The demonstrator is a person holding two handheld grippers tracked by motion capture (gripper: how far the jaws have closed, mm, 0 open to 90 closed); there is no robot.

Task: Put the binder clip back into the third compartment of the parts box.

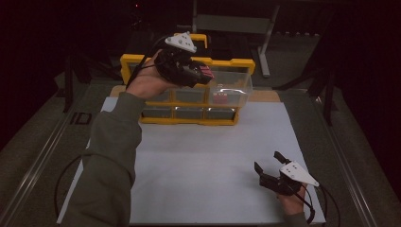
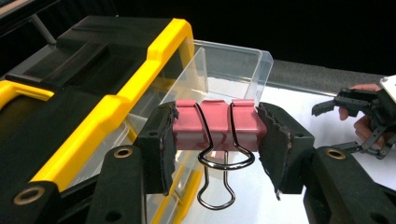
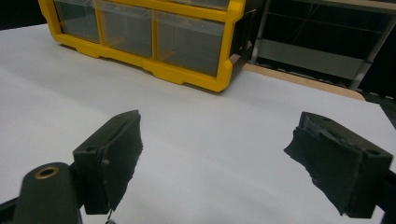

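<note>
Left gripper (image 2: 215, 135) jaws clamped on pink binder clip (image 2: 215, 130); right gripper (image 3: 212, 163) jaws apart, empty.

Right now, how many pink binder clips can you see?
2. One pink binder clip is clamped in the left claw above the pulled-out clear drawer; a second pink clip lies inside that drawer. Others may hide in the closed drawers.

The table (image 1: 213, 165) is covered by a white sheet (image 1: 203, 156) that runs from the near edge to the far part, where a strip of bare brown top (image 1: 267, 96) shows at the far right. On the sheet at the far side stands 1 yellow drawer cabinet (image 1: 189, 116), left of centre, with clear drawers facing near.
</note>
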